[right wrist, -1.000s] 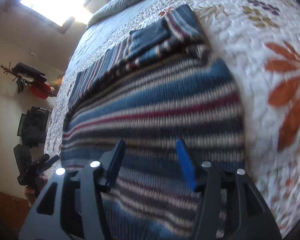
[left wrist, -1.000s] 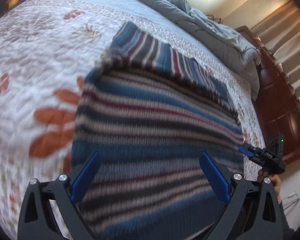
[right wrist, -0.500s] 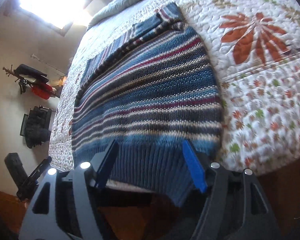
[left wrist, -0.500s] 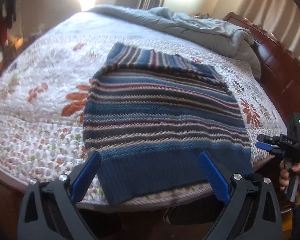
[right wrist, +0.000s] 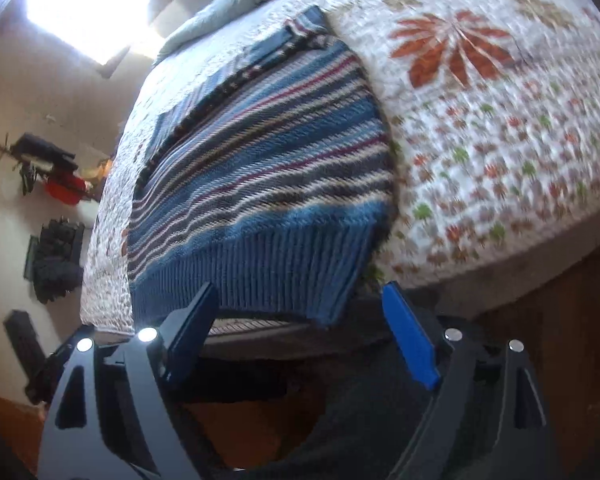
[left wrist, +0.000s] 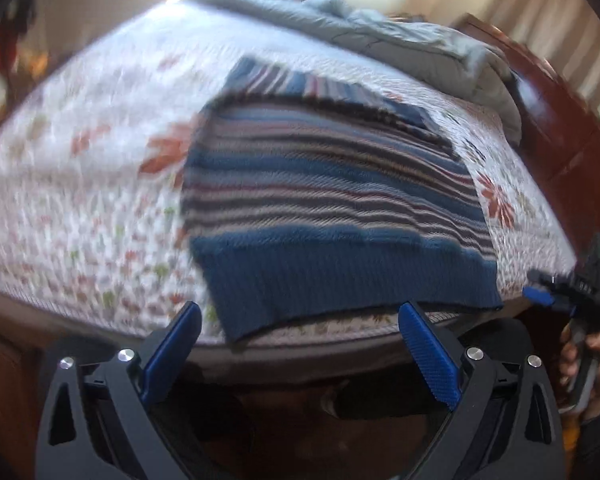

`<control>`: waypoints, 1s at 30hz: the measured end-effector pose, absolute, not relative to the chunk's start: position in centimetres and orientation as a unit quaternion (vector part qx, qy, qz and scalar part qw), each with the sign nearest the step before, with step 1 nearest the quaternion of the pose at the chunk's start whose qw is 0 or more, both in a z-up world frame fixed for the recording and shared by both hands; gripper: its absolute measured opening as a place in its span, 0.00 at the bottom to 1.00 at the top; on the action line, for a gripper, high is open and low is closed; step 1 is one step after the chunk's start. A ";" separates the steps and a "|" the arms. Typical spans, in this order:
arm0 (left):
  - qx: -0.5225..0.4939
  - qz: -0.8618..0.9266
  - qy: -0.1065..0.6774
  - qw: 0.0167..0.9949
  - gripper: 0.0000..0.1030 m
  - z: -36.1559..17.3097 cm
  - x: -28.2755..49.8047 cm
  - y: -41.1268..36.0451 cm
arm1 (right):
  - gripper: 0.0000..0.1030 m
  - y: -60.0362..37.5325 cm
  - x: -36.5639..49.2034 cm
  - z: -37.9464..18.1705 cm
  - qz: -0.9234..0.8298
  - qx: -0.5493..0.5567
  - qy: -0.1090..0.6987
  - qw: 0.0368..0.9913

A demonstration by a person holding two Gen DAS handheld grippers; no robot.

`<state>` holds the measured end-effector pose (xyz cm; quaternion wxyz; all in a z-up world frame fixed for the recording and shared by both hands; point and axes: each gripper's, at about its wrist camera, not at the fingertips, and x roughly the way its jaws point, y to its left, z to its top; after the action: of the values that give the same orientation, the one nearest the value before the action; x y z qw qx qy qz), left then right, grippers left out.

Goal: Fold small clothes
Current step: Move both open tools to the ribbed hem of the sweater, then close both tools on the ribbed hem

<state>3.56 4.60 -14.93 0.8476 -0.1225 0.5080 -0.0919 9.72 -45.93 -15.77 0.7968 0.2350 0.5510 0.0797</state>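
Note:
A striped knit sweater (left wrist: 332, 196) in blue, cream and dark red lies flat on the quilted bed, its blue ribbed hem (left wrist: 340, 276) hanging over the near edge. A folded part lies along its far side. It also shows in the right wrist view (right wrist: 260, 176). My left gripper (left wrist: 300, 316) is open and empty, just below the hem and off the bed. My right gripper (right wrist: 300, 296) is open and empty, just below the hem at its right corner. The right gripper also shows in the left wrist view (left wrist: 540, 296), held in a hand at the right.
The white floral quilt (left wrist: 80, 184) covers the bed. A grey duvet (left wrist: 400, 36) is bunched at the far side. A dark wooden bed frame (left wrist: 560, 132) runs along the right. Dark bags hang on the wall (right wrist: 56, 256) at the left in the right wrist view.
Both grippers have drawn back from over the sweater to below the bed's near edge. The sweater has stayed flat. Both stay open.

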 end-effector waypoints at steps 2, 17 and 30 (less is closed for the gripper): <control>-0.159 -0.077 0.519 0.836 0.96 -16.1 4.2 6.9 | 0.81 -46.6 9.8 -16.2 0.076 0.256 0.555 0.787; -0.467 -0.132 0.567 0.665 0.96 -25.2 7.1 13.3 | 0.63 -47.0 10.4 -19.9 0.082 0.303 0.584 0.749; -0.469 -0.154 0.576 0.651 0.94 -27.2 7.9 11.8 | 0.52 -45.6 11.6 -21.2 0.072 0.312 0.601 0.732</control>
<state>7.88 11.75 -27.21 0.6510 -0.4695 0.5764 -0.1538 11.58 -45.56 -21.23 0.7322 0.3119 0.6012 0.0719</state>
